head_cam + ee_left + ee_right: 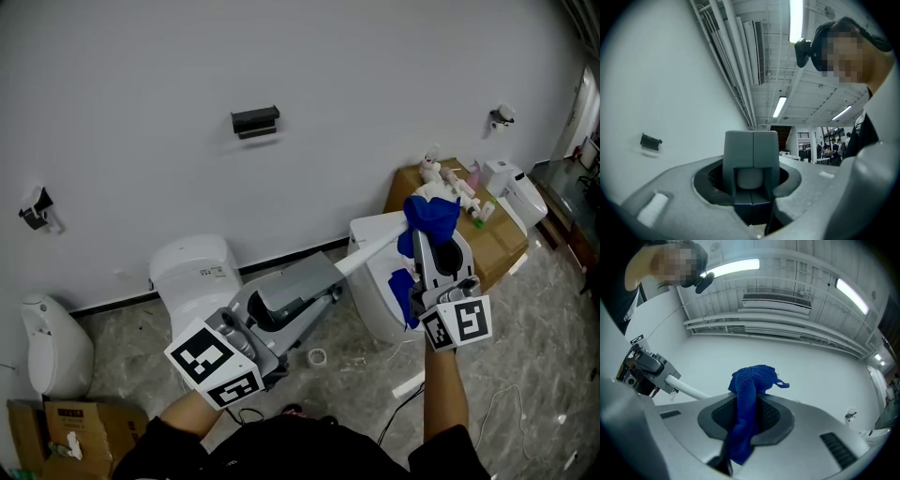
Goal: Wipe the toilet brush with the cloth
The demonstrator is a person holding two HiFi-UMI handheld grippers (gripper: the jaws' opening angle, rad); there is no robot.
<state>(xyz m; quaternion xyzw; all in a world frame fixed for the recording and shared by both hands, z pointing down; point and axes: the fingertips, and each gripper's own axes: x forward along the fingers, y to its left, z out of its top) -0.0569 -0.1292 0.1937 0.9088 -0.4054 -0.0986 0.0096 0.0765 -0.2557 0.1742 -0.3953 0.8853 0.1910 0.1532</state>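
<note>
The toilet brush shows as a white handle (370,251) that runs up and right from my left gripper (323,281) into a blue cloth (431,217). My left gripper is shut on the handle's near end; in the left gripper view its grey jaws (752,152) meet around a pale piece. My right gripper (434,246) is shut on the blue cloth, which bunches over the far end of the handle and hangs down between the jaws (749,399). The right gripper view shows the handle (686,389) leading from the left gripper (644,371) to the cloth (752,380). The brush head is hidden.
A white toilet (192,272) stands by the wall at the left, and a second white fixture (373,300) below the cloth. A cardboard box (492,246) with bottles is at the right, a black holder (255,120) on the wall, and a tape roll (318,356) on the floor.
</note>
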